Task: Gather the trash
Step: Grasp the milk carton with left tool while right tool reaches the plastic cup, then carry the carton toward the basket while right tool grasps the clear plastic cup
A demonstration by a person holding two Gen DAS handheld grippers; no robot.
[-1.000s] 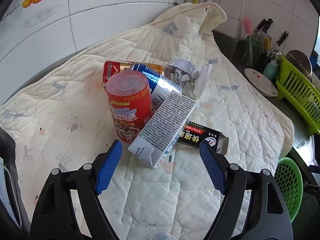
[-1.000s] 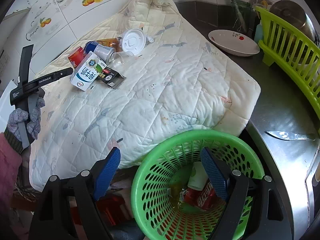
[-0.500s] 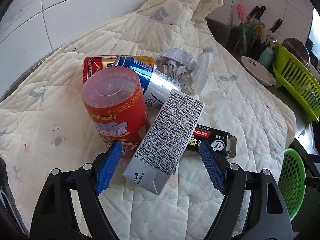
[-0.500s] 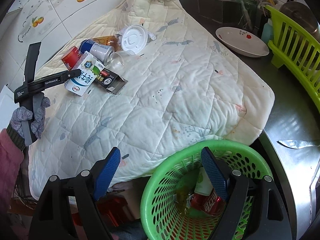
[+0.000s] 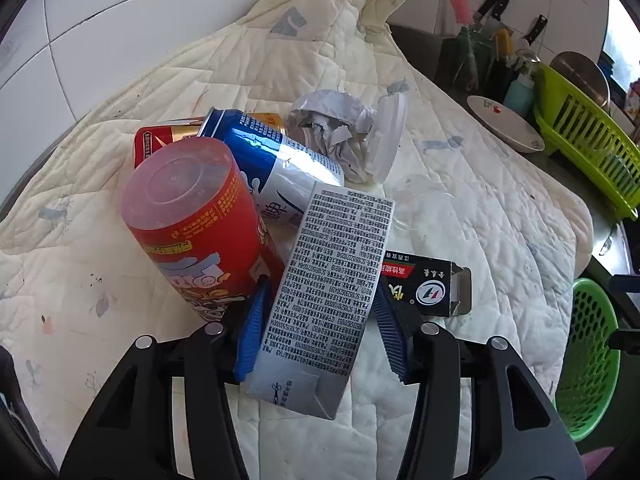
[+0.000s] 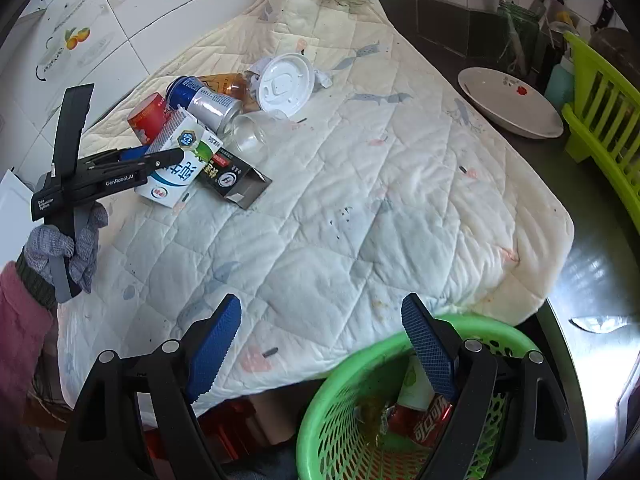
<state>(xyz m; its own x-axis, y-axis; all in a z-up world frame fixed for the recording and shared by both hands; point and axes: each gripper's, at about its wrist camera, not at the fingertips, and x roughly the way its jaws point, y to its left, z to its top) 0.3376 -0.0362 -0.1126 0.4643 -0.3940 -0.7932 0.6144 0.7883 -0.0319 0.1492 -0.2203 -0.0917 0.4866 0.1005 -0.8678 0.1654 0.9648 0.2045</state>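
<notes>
Two hand-held grippers over a cream quilted pad (image 6: pixel 360 208) spread on the steel desk (image 6: pixel 592 280). Landmark: the white milk carton with dense black print (image 5: pixel 328 304), lying at the near edge of the trash pile.

Left hand-held gripper (image 5: pixel 320 320): jaws closing around the carton, blue pads (image 5: pixel 252 332) at both long sides; cannot tell whether they press yet. From the right wrist view, a grey-gloved hand (image 6: pixel 64 248) carries it.

Around the carton:
- red cylindrical snack tub with clear lid (image 5: pixel 196 220), just left, touching it.
- blue-and-silver drink can (image 5: pixel 276 160), on its side, behind, top end of carton resting against it.
- red-and-gold can (image 5: pixel 160 136), behind the tub.
- crumpled grey paper (image 5: pixel 332 128) and white round plastic lid (image 5: pixel 388 136), further back.
- black flat cardboard box, open-ended (image 5: pixel 428 288), just right, partly under it.

Right hand-held gripper (image 6: pixel 320 344): jaws wide, nothing between them, well apart from the carton, above the pad's front edge and the green plastic mesh basket (image 6: pixel 344 440). Basket holds a red can (image 6: pixel 428 420) and a white cup.
</notes>
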